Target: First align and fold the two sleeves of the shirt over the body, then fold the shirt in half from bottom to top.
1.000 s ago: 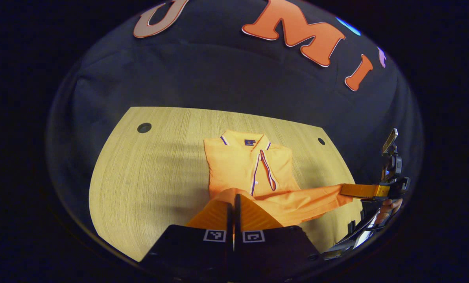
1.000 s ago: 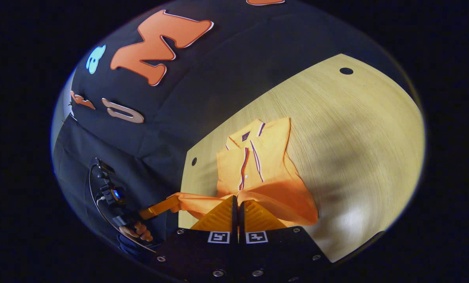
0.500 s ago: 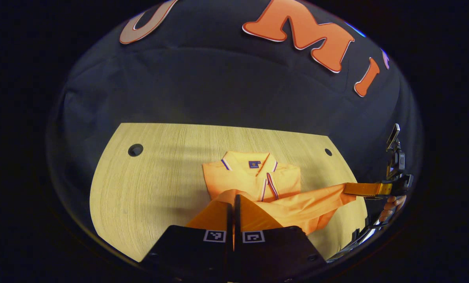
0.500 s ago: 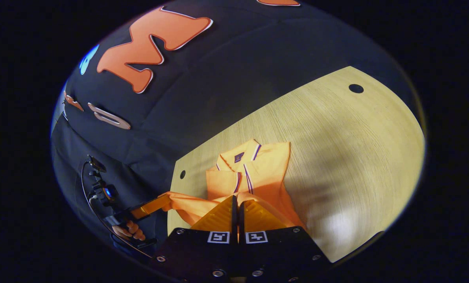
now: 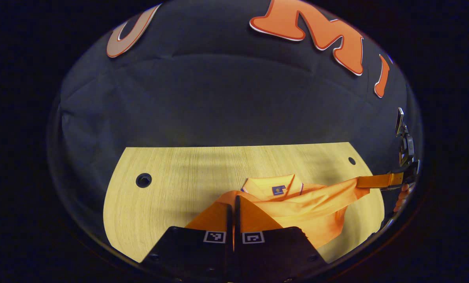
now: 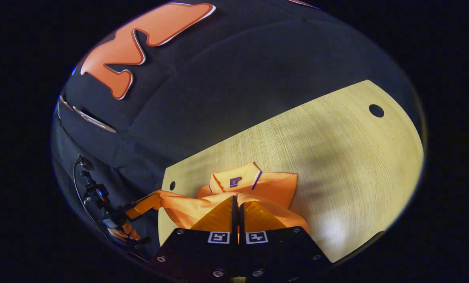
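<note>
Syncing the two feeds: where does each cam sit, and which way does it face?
Left gripper view: rides the left gripper, faces the shirt, table and booth wall; right gripper and a hand at far right.
Right gripper view: rides the right gripper, faces the shirt and table; left gripper and its hand at lower left.
Shared: shirt, table, each other's gripper.

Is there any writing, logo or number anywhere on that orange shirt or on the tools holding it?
Collar label of the shirt: a small dark patch, too small to read.
Left gripper: two square black-and-white code markers, patterns only, no words.
Right gripper: two more such markers, no words.
No readable numbers or brand names.
</note>
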A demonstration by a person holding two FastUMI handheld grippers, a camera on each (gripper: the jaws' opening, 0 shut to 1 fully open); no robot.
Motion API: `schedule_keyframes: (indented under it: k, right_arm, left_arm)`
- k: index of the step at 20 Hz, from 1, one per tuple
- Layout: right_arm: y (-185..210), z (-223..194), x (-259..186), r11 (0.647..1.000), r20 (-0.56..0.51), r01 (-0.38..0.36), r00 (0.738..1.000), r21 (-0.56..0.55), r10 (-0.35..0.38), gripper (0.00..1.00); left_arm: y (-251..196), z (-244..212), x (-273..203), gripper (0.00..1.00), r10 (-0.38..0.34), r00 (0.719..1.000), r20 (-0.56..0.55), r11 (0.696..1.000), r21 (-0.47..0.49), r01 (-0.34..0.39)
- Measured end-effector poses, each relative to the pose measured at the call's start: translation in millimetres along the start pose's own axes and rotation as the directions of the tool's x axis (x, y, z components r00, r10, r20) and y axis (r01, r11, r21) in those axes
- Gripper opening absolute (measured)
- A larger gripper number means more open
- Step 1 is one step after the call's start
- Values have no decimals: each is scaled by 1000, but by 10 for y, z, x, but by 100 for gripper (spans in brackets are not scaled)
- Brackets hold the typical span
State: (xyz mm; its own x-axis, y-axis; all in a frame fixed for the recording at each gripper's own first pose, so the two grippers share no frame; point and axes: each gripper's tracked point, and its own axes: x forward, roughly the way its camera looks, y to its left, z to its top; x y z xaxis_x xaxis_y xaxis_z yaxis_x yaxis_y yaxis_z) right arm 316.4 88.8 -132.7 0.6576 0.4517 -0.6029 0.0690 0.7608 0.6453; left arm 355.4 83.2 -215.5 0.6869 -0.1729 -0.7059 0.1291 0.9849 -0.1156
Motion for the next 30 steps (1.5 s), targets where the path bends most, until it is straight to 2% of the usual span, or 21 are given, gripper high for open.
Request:
schedule_keyframes:
  k: [2,5,7,8,10,11,12,13,15,17,18,20,21,23,24,26,30]
  right_arm:
    - [-48,127,119,1000,6,30,1000,1,-30,1]
    - [-252,237,231,993,-2,115,993,22,-115,1]
    - [-241,313,219,991,9,110,994,73,-111,3]
    - [-233,330,255,991,-2,97,995,93,-97,5]
    - [-264,306,197,992,-1,98,995,77,-99,27]
    - [-311,316,169,992,16,121,992,43,-122,50]
    - [-358,328,113,990,36,141,989,4,-141,57]
    - [-342,346,40,986,63,161,985,-35,-159,69]
    - [-310,394,-107,977,131,188,976,-99,-174,82]
    - [-336,403,-266,960,201,231,960,-159,-197,89]
    - [-346,385,-362,952,223,245,954,-186,-202,89]
    - [-223,447,-506,937,300,263,935,-230,-189,91]
    - [-197,469,-632,928,343,274,922,-253,-179,97]
    - [-29,517,-885,907,421,299,893,-297,-157,99]
    - [77,498,-1015,899,448,305,882,-313,-144,99]
    - [241,494,-1247,886,503,312,858,-343,-108,99]
    - [545,486,-1757,862,600,325,799,-388,-31,98]
  left_arm:
    - [61,71,155,1,34,999,7,999,29,-34]
    - [180,102,289,2,106,994,-17,991,80,-104]
    - [136,85,302,6,102,995,-23,991,87,-100]
    - [140,102,285,22,107,994,-17,991,81,-105]
    - [103,132,246,56,109,994,-1,992,61,-109]
    - [112,148,170,63,114,993,9,992,49,-114]
    - [105,175,108,77,112,994,22,993,31,-112]
    - [127,198,26,79,114,993,37,993,14,-115]
    - [130,279,-127,80,123,988,94,992,-5,-123]
    - [162,380,-344,88,139,978,155,990,-1,-140]
    - [178,431,-466,94,145,972,183,989,6,-149]
    - [142,491,-711,92,150,961,232,987,15,-157]
    - [90,521,-800,92,147,955,257,988,15,-156]
    - [-32,541,-1018,96,151,942,300,986,17,-164]
    - [-83,541,-1137,99,170,928,332,982,16,-186]
    - [-171,509,-1397,98,187,904,384,978,14,-208]
    - [-393,518,-1982,98,166,865,473,985,-34,-170]
